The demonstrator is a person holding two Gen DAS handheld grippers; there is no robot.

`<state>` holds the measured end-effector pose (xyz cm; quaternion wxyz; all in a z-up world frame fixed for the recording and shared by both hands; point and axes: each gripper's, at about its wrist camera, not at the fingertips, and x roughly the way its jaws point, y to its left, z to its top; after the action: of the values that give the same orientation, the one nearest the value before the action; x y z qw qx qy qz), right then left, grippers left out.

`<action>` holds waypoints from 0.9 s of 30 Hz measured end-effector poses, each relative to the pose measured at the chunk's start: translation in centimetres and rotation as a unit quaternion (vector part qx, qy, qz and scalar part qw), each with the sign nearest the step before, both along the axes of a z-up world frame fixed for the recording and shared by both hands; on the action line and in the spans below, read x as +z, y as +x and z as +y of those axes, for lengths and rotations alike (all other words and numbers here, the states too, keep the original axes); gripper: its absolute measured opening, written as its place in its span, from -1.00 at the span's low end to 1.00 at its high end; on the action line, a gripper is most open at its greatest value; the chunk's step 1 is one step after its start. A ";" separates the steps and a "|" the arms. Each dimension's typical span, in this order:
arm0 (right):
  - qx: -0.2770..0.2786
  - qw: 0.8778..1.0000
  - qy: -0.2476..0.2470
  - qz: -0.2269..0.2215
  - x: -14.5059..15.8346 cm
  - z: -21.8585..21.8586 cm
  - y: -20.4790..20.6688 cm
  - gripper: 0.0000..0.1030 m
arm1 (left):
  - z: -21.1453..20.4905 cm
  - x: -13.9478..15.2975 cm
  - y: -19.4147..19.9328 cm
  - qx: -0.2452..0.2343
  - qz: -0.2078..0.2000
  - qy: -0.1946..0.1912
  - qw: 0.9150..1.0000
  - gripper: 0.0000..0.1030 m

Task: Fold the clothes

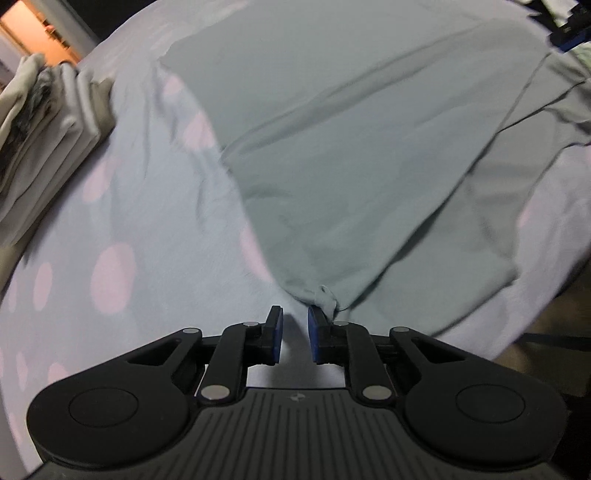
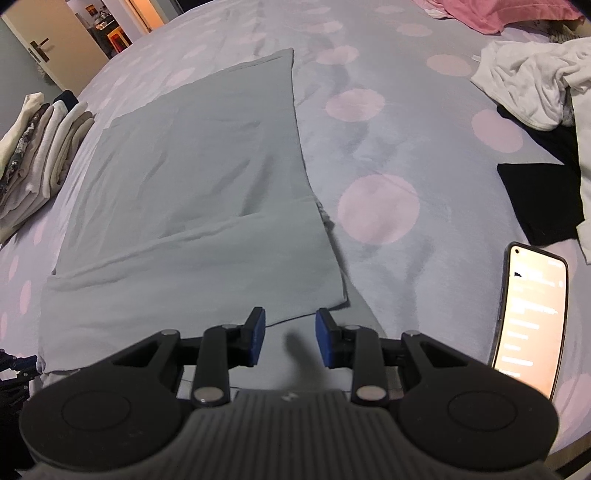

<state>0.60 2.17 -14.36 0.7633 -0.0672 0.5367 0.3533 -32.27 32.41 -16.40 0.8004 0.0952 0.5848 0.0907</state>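
**Desk:** What is happening on the bed (image 2: 388, 122) right now?

**Photographer:** A pale grey garment (image 2: 207, 192) is lying spread across the dotted bedspread, partly folded, one layer lapping over another along its near edge. The left gripper (image 1: 295, 334) is sitting at a bunched corner of the cloth (image 1: 325, 301); its jaws are standing apart, and the fabric is touching only the outer side of the right finger, not clamped. The left view is blurred, so finer detail is hard to read. The right gripper (image 2: 290, 338) is hovering with its jaws wide apart just short of the garment's near edge, holding nothing.

**Desk:** How should the fold be handled?

**Photographer:** In my judgement, both grippers are needing a firm pinch on matching corners of the near edge, lifting evenly and carrying it over to the far edge so the layers are lining up without dragging the creases along.

**Desk:** Anything crowding the work?

**Photographer:** A stack of folded clothes (image 2: 37, 155) is sitting just left of the garment. A lit phone (image 2: 532, 317) is lying near the right gripper, and white clothing (image 2: 532, 81) and a black piece (image 2: 543, 199) are heaped well off to the right, with a pink item (image 2: 498, 13) at the far side. The phone is looking like the likeliest thing to get knocked.
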 end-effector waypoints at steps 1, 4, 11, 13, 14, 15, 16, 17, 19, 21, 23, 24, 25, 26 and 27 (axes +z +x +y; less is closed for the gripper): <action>0.000 1.000 0.000 0.000 0.0 0.0 0.0 -0.34 | -0.2 0.1 -0.1 -0.004 -0.002 -0.005 1.000 -0.75; -0.001 1.000 -0.002 0.000 -0.1 -0.1 0.0 -0.34 | -0.9 0.4 -0.2 -0.017 -0.009 -0.018 1.000 -0.75; 0.001 1.000 -0.001 0.001 -0.1 0.0 -0.1 -0.34 | -1.5 1.2 -0.3 -0.038 -0.033 -0.040 0.998 -0.75; 0.002 1.000 -0.002 0.001 -0.2 0.1 -0.1 -0.34 | -1.5 1.5 -0.3 -0.043 -0.040 -0.050 0.997 -0.75; 0.001 1.000 -0.003 0.002 -0.2 0.1 0.0 -0.33 | -1.5 1.6 -0.3 -0.045 -0.043 -0.056 0.996 -0.75; 0.001 1.000 -0.004 0.002 -0.3 0.1 0.0 -0.33 | -1.6 1.7 -0.3 -0.047 -0.046 -0.062 0.996 -0.75; 0.001 1.000 -0.004 0.002 -0.3 0.1 0.0 -0.33 | -1.6 1.7 -0.3 -0.047 -0.047 -0.066 0.996 -0.75; 0.001 1.000 -0.005 0.002 -0.3 0.1 0.0 -0.33 | -1.5 1.6 -0.2 -0.040 -0.043 -0.062 0.996 -0.75; 0.000 1.000 -0.005 0.002 -0.3 0.1 0.0 -0.33 | -1.2 1.3 0.0 -0.028 -0.035 -0.055 0.997 -0.75; 0.002 1.000 -0.006 0.001 -0.3 0.2 -0.1 -0.33 | -1.0 1.5 -0.1 -0.021 -0.039 -0.058 0.997 -0.75; 0.004 1.000 -0.006 0.000 -0.2 0.3 -0.2 -0.32 | -0.7 1.7 -0.1 -0.017 -0.043 -0.065 0.997 -0.75; 0.005 1.000 -0.007 -0.002 -0.2 0.3 -0.2 -0.31 | -0.6 1.7 -0.1 -0.013 -0.043 -0.067 0.997 -0.75; 0.005 1.000 -0.007 -0.003 -0.2 0.3 -0.2 -0.31 | -0.4 1.6 0.0 -0.004 -0.038 -0.068 0.997 -0.87; 0.006 1.000 -0.008 -0.003 -0.3 0.4 -0.2 -0.31 | 0.0 1.5 0.1 0.009 -0.033 -0.072 0.997 -0.91; 0.006 1.000 -0.008 -0.004 -0.3 0.4 -0.2 -0.31 | 0.3 1.5 0.1 0.017 -0.031 -0.077 0.996 -0.94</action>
<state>0.37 2.55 -14.65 0.7624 -0.0780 0.5363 0.3536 -32.18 32.68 -14.88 0.8214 0.0208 0.5666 0.0619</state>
